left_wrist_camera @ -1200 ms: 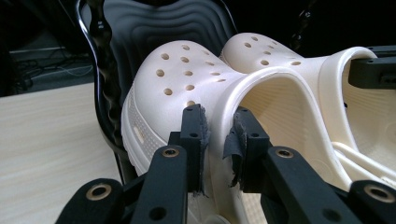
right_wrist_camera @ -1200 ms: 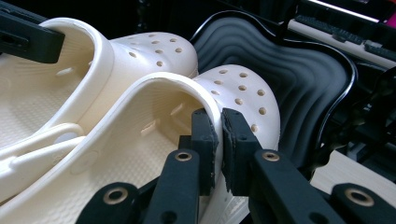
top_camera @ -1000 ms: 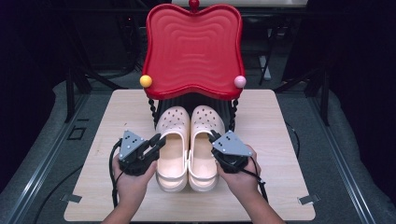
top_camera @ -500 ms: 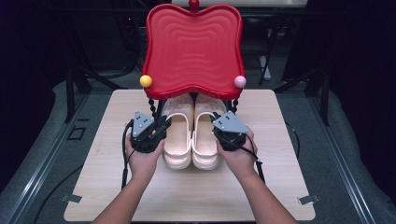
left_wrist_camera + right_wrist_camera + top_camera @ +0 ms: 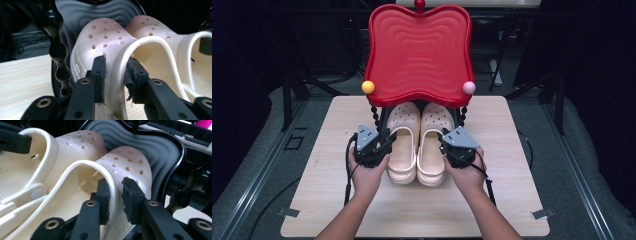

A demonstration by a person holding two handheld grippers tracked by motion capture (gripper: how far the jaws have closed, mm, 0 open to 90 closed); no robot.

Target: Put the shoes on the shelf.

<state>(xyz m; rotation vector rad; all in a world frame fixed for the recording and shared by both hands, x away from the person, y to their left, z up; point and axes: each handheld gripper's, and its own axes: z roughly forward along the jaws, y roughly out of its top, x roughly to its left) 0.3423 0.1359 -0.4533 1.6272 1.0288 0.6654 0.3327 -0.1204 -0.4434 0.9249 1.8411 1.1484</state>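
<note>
Cream clogs (image 5: pixel 418 145) under red rack (image 5: pixel 419 50) | left gripper (image 5: pixel 114 76), right gripper (image 5: pixel 116 200): jaws just loosened, astride clog walls

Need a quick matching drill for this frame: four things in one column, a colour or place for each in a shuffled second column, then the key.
Things:
1. ball at the tray's left corner
2. ball at the tray's right corner
3. red tray
4. pair of clogs

Descriptions:
A. cream, toes tucked under the shelf
B. pink
C. wavy top, raised on beaded black posts
D. yellow

Pairs: 1-D, 2-B, 3-C, 4-A
</note>
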